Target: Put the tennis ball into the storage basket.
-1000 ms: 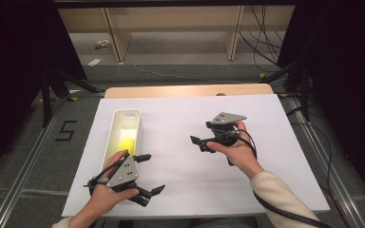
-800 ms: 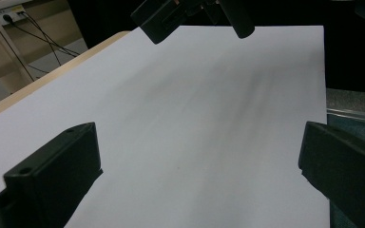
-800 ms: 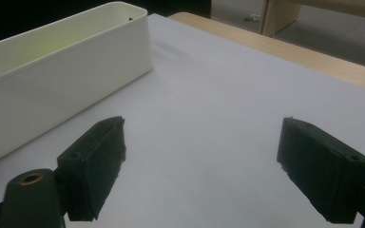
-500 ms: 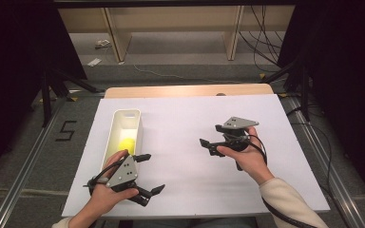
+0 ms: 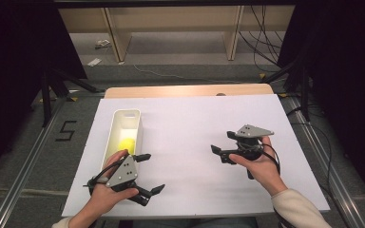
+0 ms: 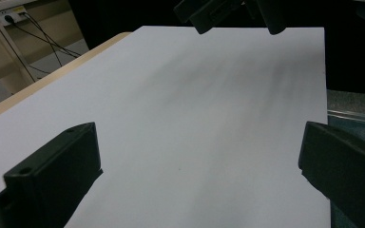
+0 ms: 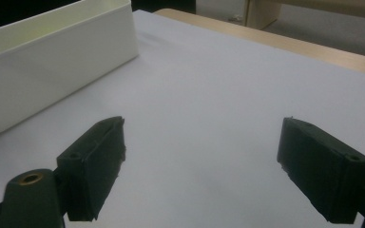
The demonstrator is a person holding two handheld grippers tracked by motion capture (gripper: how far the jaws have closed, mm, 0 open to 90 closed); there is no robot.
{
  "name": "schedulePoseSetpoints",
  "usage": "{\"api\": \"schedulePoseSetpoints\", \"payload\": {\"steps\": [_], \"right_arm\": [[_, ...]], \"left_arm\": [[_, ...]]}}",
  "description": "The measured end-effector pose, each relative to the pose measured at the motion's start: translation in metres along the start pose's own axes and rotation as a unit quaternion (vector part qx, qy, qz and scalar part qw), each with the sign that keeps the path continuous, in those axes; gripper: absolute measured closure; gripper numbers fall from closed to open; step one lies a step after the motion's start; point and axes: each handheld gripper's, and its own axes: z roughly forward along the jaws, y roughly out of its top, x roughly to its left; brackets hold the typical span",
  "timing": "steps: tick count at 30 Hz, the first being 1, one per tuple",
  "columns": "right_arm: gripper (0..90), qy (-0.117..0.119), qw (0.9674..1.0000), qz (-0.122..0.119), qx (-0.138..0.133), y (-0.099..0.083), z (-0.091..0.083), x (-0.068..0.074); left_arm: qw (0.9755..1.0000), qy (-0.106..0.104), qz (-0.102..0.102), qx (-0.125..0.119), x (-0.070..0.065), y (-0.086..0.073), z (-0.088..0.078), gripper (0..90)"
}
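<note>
A narrow white bin (image 5: pixel 134 118) stands lengthwise on the left part of the white table cover (image 5: pixel 190 118), with a yellow object (image 5: pixel 126 143) inside it. My left gripper (image 5: pixel 151 173) is held near the front edge, just below the bin's near end, jaws wide open and pointing right. In the left gripper view my left gripper (image 6: pixel 195 166) has only bare cover between its jaws. My right gripper (image 5: pixel 221 142) hovers right of centre, open, pointing left toward the bin. In the right gripper view my right gripper (image 7: pixel 202 161) is empty, and the bin (image 7: pixel 52 61) lies ahead to the left.
The table's wooden back edge (image 5: pixel 185 90) shows beyond the cover. Metal rails (image 5: pixel 24 175) run along both sides on the floor. A wooden shelf frame (image 5: pixel 171 28) stands behind the table. The right gripper (image 6: pixel 228 12) appears at the top of the left gripper view.
My right gripper has drifted to the right and slightly nearer the person, staying open. The left gripper and the bin have not moved.
</note>
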Motion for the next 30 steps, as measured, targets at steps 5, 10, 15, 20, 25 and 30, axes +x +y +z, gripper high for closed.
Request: {"api": "schedulePoseSetpoints", "payload": {"steps": [5,10,15,20,25,30], "right_arm": [[16.8,-0.008,1.0000,0.002,0.000,-0.008,-0.011,-0.004],[16.7,-0.016,0.9999,0.004,-0.003,-0.014,-0.023,-0.006],[16.8,-0.026,0.9997,0.002,0.003,-0.023,-0.031,-0.006],[16.7,-0.027,0.9996,0.004,0.004,-0.029,-0.038,-0.007],[16.8,-0.028,0.9996,0.006,0.007,-0.034,-0.042,-0.008],[16.7,-0.027,0.9996,0.005,0.009,-0.037,-0.045,-0.007]], "left_arm": [[1.0000,0.000,0.001,0.002,0.000,0.000,0.000,0.0],[1.0000,0.000,-0.001,0.002,0.000,0.000,0.000,0.0],[1.0000,0.000,-0.001,0.000,0.000,0.000,0.000,0.0],[1.0000,0.000,-0.002,0.000,0.001,0.000,0.000,0.0],[1.0000,0.000,-0.001,0.001,0.001,0.000,0.000,0.0],[1.0000,0.000,-0.001,0.001,0.001,0.000,0.000,0.0]]}}
